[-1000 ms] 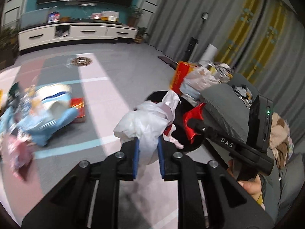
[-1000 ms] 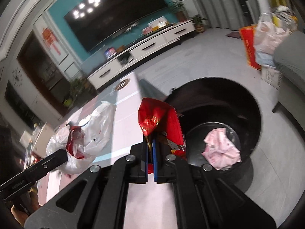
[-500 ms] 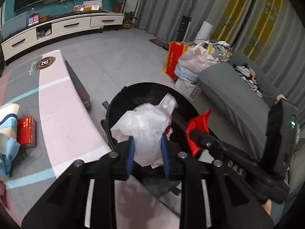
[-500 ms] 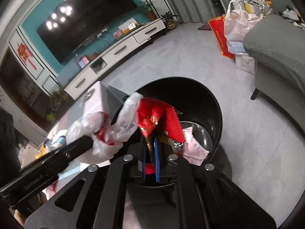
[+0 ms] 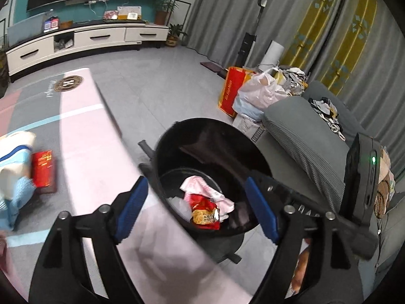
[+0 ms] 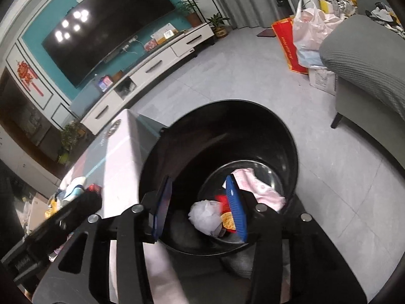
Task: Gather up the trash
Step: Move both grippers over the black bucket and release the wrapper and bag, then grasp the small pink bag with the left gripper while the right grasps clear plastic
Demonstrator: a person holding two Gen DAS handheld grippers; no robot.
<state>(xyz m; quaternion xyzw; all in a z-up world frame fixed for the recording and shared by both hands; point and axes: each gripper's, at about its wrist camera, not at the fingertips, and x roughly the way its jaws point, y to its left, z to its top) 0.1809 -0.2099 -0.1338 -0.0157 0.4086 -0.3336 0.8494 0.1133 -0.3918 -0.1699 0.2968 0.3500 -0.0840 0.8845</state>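
Inspection, drop step. Left tongs [image 5: 196,209] stood wide apart w/ nothing between the pads; jaws had just been opening. Right tongs [image 6: 200,206] stood partly apart, also empty, jaws likewise just opening. Both were aimed down over the bin [image 5: 177,136], which sat on the floor just beyond the tabletop [image 5: 91,131] edge.

Trash location: white bag [image 6: 205,215] and red wrapper [image 5: 205,211] lay at the bin bottom, below and ahead of both tongs, next to a pink wrapper [image 6: 255,185]. No piece was seen hanging on the pads or on the rim.

Judgement: release looked complete for both items. To finish the step well:
- Keep jaws apart while lifting clear, so no film snags on the pads.
- Lift straight up and back; the two tongs were close together, right tool body just right of the left pad, so withdraw one at a time to avoid a knock.
- Avoid clipping the bin rim; the bin looked light and could tip.

Remaining: a red box [image 5: 44,167] and blue-white packaging [image 5: 15,167] lay on the tabletop, left of the left tongs. Probably next pickups.
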